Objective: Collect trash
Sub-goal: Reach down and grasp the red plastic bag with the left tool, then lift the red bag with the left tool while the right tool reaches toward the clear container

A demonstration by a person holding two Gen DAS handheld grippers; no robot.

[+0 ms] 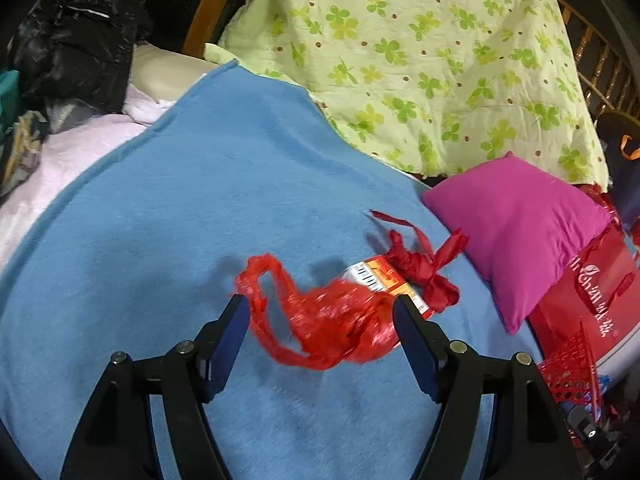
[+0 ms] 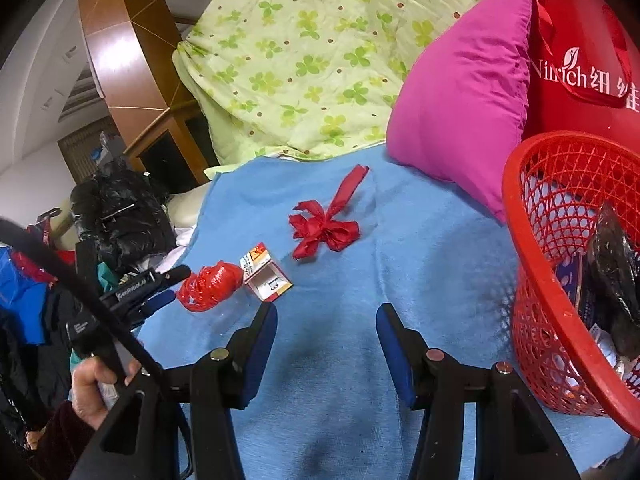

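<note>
A crumpled red plastic bag (image 1: 332, 324) lies on the blue blanket (image 1: 180, 200), right at the tips of my left gripper (image 1: 320, 304), which is open, its pads not pressing on the bag. Just beyond the bag lies a small orange-and-white carton (image 1: 380, 276), and past that a red ribbon bow (image 1: 424, 272). The right wrist view shows the bag (image 2: 210, 286), carton (image 2: 266, 280) and bow (image 2: 324, 230) ahead, with the left gripper (image 2: 180, 284) coming in from the left. My right gripper (image 2: 326, 312) is open over bare blanket, nothing between its fingers.
A red mesh basket (image 2: 532, 312) holding several pieces of trash stands to the right of my right gripper. Behind it are a magenta pillow (image 2: 460, 100) and a red shopping bag (image 2: 580, 80). A green clover quilt (image 2: 312, 60) lies at the back, a black plastic bag (image 2: 120, 208) at the left.
</note>
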